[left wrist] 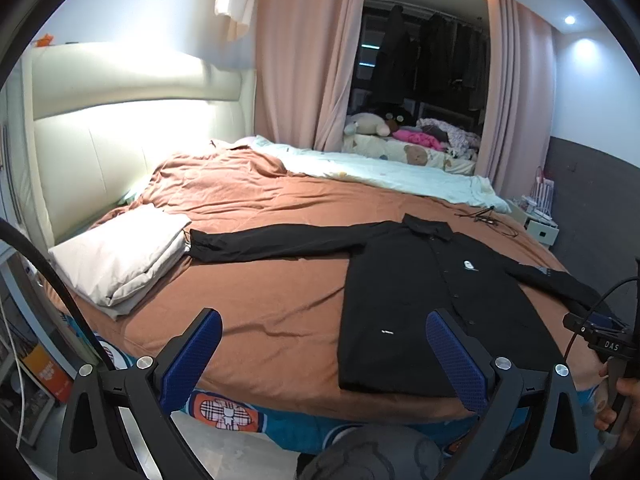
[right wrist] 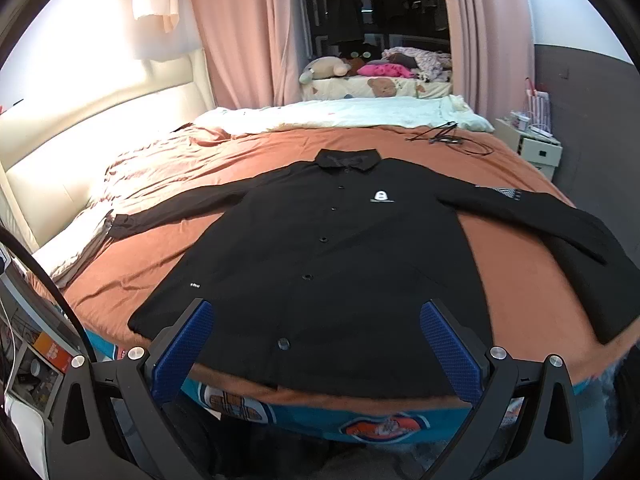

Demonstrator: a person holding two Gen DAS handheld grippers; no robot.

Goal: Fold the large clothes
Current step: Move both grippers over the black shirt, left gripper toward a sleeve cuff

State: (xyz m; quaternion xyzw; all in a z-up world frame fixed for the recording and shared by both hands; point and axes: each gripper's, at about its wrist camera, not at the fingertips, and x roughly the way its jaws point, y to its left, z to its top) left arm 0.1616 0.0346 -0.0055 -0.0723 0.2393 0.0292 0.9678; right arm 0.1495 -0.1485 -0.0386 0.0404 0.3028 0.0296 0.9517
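Note:
A black long-sleeved buttoned jacket (right wrist: 320, 240) lies flat and face up on the rust-brown bedspread (right wrist: 160, 184), collar toward the far side, both sleeves spread out sideways. In the left wrist view the jacket (left wrist: 420, 304) sits right of centre, its left sleeve stretching toward a folded pale cloth. My left gripper (left wrist: 324, 320) hovers open above the bed's near edge, left of the jacket's hem. My right gripper (right wrist: 316, 312) is open just above the hem, nothing between its blue pads. The right gripper's body (left wrist: 600, 340) and a hand show at the left view's right edge.
A folded pale grey cloth (left wrist: 120, 256) lies at the bed's left, touching the sleeve cuff. A light quilt (right wrist: 340, 114) and black cables (right wrist: 444, 136) lie at the far side. Plush toys (right wrist: 360, 68) sit beyond by pink curtains. A white nightstand (right wrist: 532, 148) stands at right.

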